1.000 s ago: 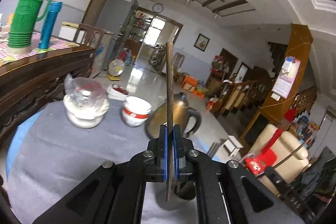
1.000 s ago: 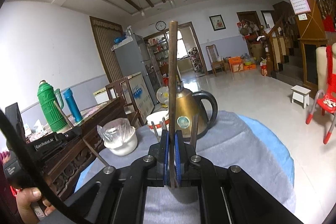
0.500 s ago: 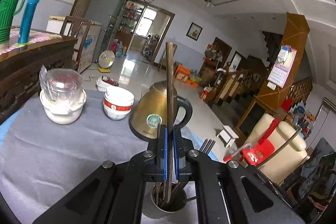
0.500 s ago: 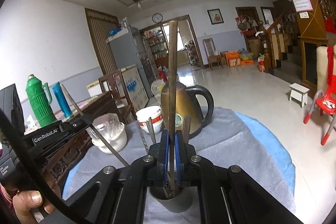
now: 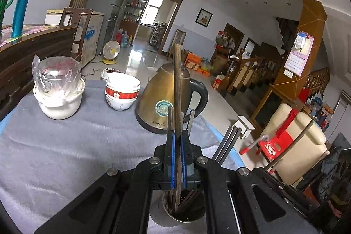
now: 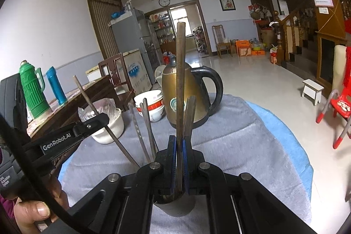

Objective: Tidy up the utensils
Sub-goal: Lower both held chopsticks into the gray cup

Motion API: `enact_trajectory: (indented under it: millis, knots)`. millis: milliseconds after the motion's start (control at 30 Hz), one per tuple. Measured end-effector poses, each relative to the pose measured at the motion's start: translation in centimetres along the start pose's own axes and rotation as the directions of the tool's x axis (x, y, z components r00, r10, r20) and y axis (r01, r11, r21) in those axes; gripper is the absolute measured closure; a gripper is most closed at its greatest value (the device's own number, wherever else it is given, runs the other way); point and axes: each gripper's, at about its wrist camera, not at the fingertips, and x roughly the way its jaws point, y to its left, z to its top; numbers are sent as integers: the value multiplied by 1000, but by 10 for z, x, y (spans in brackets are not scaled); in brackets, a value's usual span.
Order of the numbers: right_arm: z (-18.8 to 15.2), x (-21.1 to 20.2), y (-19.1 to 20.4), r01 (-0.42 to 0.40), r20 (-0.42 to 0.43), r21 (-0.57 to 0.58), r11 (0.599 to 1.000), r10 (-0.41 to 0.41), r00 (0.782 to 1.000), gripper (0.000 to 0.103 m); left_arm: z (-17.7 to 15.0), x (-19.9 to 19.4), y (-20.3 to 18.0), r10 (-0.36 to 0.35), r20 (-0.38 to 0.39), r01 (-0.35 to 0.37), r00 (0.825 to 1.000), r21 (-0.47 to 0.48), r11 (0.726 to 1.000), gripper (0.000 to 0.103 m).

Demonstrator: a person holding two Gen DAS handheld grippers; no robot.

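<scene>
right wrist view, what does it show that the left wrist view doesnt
Only the right wrist view: the left gripper clamping its chopstick, a hand, the green thermos. Only the left wrist view: the cream armchair and wall calendar. Both: the brass kettle, stacked bowls, the metal cup, and a chopstick held upright over it.

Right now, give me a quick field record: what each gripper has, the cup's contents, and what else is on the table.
left gripper: shut on a chopstick, lower end in the cup
right gripper: shut on a chopstick, over the cup
cup: already holds several chopsticks
table: kettle, stacked bowls, white pot
</scene>
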Motion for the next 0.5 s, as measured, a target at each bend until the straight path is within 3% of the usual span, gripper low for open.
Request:
enact_trajectory:
  millis: [500]
  knots:
    - [-7, 11, 7, 0, -46, -18, 1000, -1, 999, 97, -6, 6, -1, 6, -34, -6, 999, 7, 1000, 98]
